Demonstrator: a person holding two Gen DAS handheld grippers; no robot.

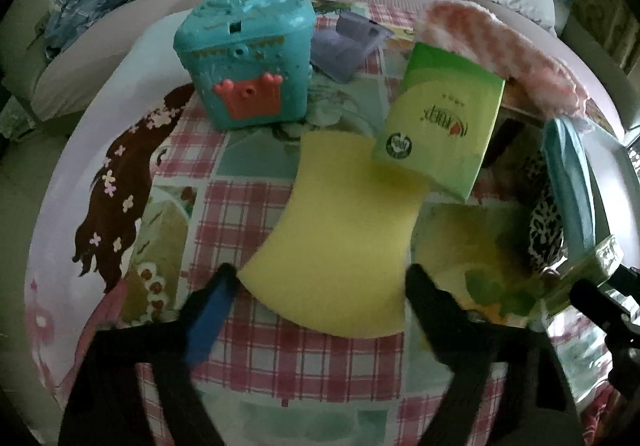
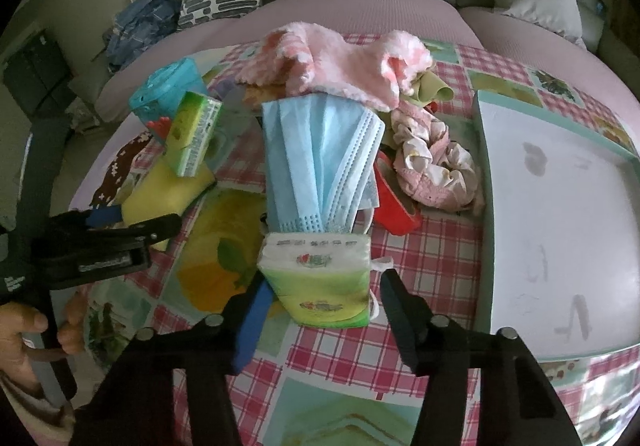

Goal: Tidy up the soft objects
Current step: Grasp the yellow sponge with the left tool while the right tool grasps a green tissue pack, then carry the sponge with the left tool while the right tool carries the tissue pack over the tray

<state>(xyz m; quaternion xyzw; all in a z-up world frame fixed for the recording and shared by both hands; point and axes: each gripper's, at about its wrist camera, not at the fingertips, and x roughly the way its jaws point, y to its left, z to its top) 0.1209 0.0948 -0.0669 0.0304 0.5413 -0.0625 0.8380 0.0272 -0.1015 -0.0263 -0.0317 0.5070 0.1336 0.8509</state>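
While the left gripper [image 1: 320,278] is straddling the flat yellow foam sponge [image 1: 340,230] on the checked tablecloth [image 1: 256,206], unclenched, the right gripper [image 2: 320,286] is bracketing a green tissue packet [image 2: 320,282], pads apparently not pressing, beside the white tray [image 2: 560,226].

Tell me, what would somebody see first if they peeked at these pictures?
Probably the big yellow sponge lying flat on the checked tablecloth, right between the left gripper's fingers. Behind it stands a teal toy box with a red crown on its front. In the right wrist view, a blue face mask droops over a small tissue pack in front of the right gripper, with a fluffy pink cloth heaped behind.
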